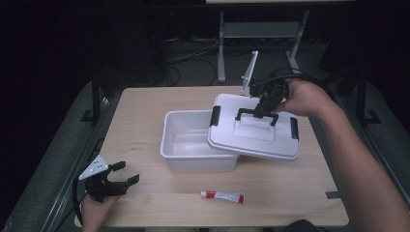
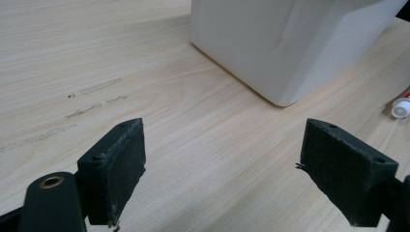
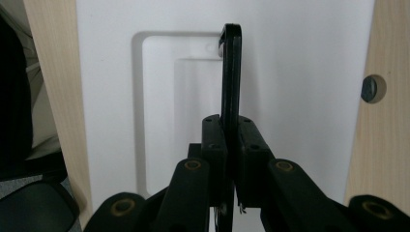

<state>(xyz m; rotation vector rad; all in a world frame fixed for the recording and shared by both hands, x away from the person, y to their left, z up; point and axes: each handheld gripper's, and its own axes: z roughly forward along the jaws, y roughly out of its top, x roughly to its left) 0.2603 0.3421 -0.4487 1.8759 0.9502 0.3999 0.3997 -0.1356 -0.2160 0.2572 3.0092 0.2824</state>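
A white plastic box point(image 1: 188, 145) stands open in the middle of the table. Its white lid point(image 1: 251, 137) hangs tilted over the box's right side, carried by its black handle point(image 1: 256, 115). My right gripper point(image 1: 265, 105) is shut on that handle; in the right gripper view the pads point(image 3: 212, 140) pinch the thin black handle point(image 3: 231, 72) above the lid's recess point(image 3: 159, 111). My left gripper point(image 1: 126, 173) rests open at the table's front left corner. In the left gripper view its jaws stand wide apart over bare wood, facing the box's corner point(image 2: 290, 48).
A small red-and-white tube point(image 1: 223, 196) lies near the front edge, right of centre; its white cap point(image 2: 400, 108) shows at the far right of the left gripper view. The wooden table point(image 1: 145, 111) has a round cable hole point(image 3: 370, 89) beside the lid. A metal stand point(image 1: 222, 43) rises behind the table.
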